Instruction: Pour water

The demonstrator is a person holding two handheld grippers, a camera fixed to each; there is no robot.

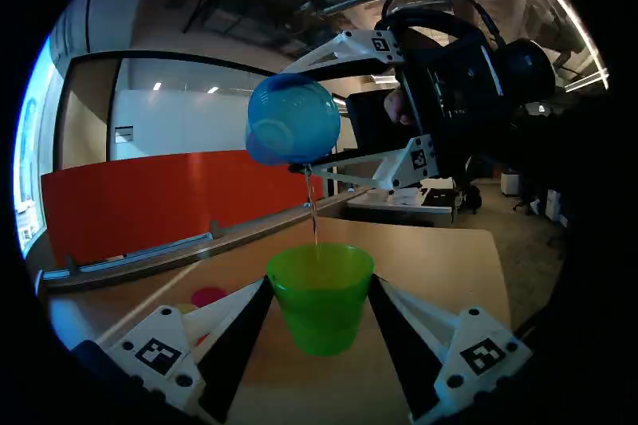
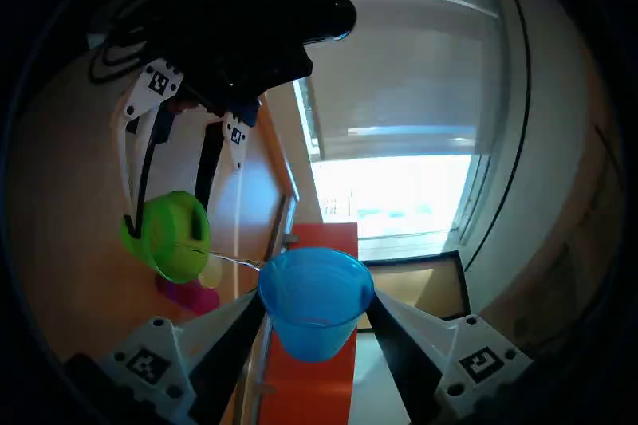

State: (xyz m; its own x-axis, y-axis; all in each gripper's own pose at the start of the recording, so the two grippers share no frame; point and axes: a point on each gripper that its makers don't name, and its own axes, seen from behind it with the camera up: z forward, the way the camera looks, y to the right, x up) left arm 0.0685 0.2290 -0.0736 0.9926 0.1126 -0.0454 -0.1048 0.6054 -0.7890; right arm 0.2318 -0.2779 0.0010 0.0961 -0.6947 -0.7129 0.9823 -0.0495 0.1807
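The green cup [image 1: 320, 301] is clamped between the fingers of the left tongs [image 1: 320, 281], one finger pressed on each side of its wall. It is held upright over the tabletop [image 1: 446, 261] so that its open mouth is offered to the stream; whether its base rests on the wood cannot be told. The blue cup [image 1: 291, 118] is gripped in the same way by the right tongs [image 1: 301, 116]. It is seen at 12 o'clock of the green cup, raised well above it and tipped far over with the rim turned down. That tilt is judged to be what lets a thin thread of water [image 1: 313, 214] fall from the lip into the green cup, so the pour is taken to be under way. In the right gripper view the green cup lies at 10 o'clock of the blue one, and the thread is seen bridging the two rims. Both cups are smooth, translucent plastic tumblers, tapered, wider at the rim than at the base, and are judged light and easily squeezed. The tabletop is flat, pale and wood-toned. A pink disc [image 1: 209, 295] lies on it at 9 o'clock of the green cup; what it is cannot be told.
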